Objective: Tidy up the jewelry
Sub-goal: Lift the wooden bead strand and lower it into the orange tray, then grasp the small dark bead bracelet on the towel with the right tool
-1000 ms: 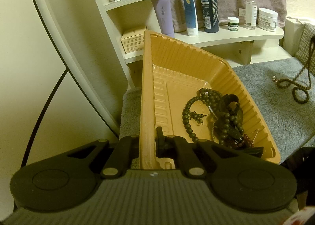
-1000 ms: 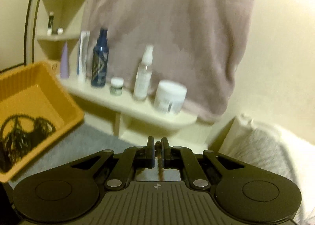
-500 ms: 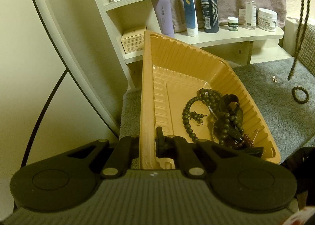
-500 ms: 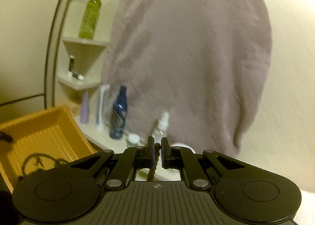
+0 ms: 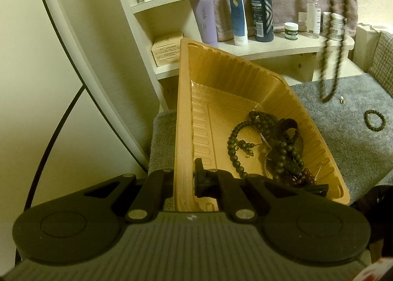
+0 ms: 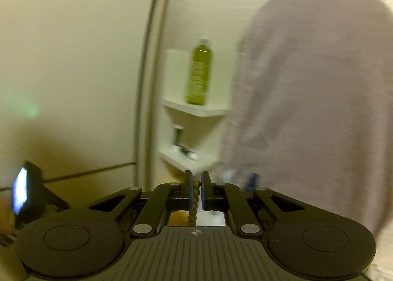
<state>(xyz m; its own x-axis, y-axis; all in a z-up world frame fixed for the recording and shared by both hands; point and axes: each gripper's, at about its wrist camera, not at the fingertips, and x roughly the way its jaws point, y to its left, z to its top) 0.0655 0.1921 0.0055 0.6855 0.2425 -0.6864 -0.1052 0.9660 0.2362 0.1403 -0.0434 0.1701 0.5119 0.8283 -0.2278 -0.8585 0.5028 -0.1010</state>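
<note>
My left gripper (image 5: 185, 177) is shut on the near left rim of an orange plastic tray (image 5: 221, 79), which tilts over a grey mat (image 5: 348, 133). Dark bead strings and bracelets (image 5: 275, 148) lie heaped in the tray's lower right corner. A long brown bead necklace (image 5: 331, 42) hangs in the air at the right, its loop ending just above the mat. In the right wrist view my right gripper (image 6: 195, 190) is shut on that bead necklace (image 6: 194, 202), held high and facing the wall. A small bead bracelet (image 5: 373, 120) and a tiny pale earring (image 5: 342, 101) lie on the mat.
White corner shelves (image 5: 282, 45) behind the tray carry bottles, tubes and jars (image 5: 262, 10). A mauve towel (image 6: 319, 84) hangs above them. A green bottle (image 6: 199, 72) stands on an upper shelf. A curved mirror frame (image 5: 73, 47) leans at the left.
The right gripper has risen and swung left with the bead necklace, lifting it off the mat until it hangs free. The left gripper and tray have not moved.
</note>
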